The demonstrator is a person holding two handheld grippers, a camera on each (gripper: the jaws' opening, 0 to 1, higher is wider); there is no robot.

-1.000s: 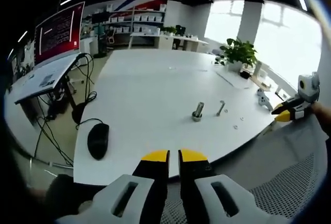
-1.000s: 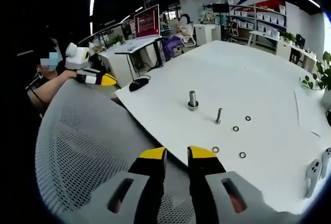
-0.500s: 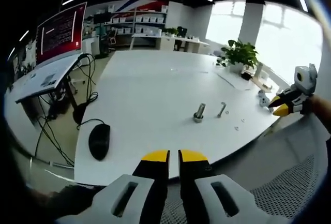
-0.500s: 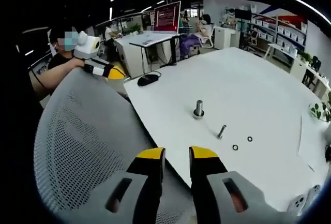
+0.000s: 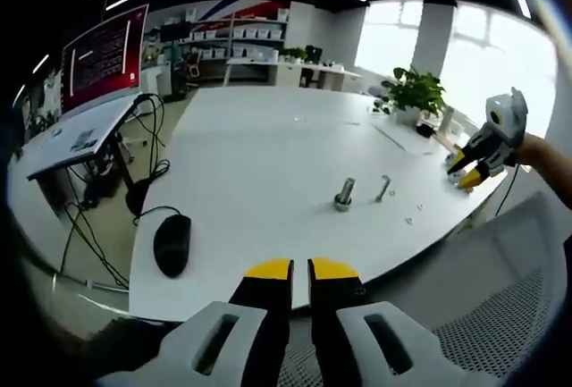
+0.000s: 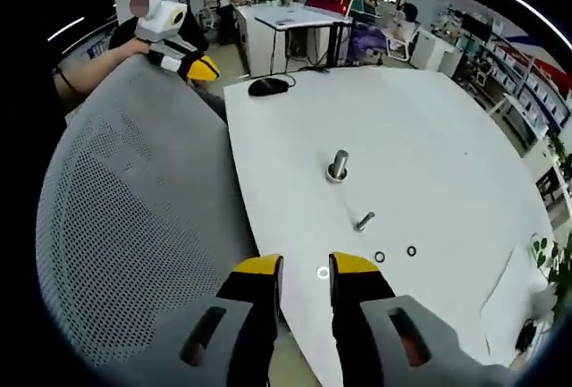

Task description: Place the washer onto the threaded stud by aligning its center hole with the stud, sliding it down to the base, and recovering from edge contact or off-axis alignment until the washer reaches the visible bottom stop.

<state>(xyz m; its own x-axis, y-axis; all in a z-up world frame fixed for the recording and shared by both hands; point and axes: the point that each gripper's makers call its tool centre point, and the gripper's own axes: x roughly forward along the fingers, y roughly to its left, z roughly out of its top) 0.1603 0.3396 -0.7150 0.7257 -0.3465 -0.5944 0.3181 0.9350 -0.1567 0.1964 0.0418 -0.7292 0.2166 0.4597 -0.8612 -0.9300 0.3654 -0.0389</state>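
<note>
The threaded stud stands upright on its base on the white table. A loose bolt lies beside it. Small washers lie past the bolt, and another washer lies on the table just ahead of my right gripper, which is open and holds nothing. That gripper hovers at the table's far right edge in the left gripper view. My left gripper is shut and empty near the front edge, and shows again beyond the chair.
A grey mesh chair back stands against the table edge by my right gripper. A black mouse lies near the left gripper's side. A potted plant and a red-screened monitor stand farther off.
My right gripper has risen and swung in over the table edge, now looking down on the stud and washers. The left gripper has held still.
</note>
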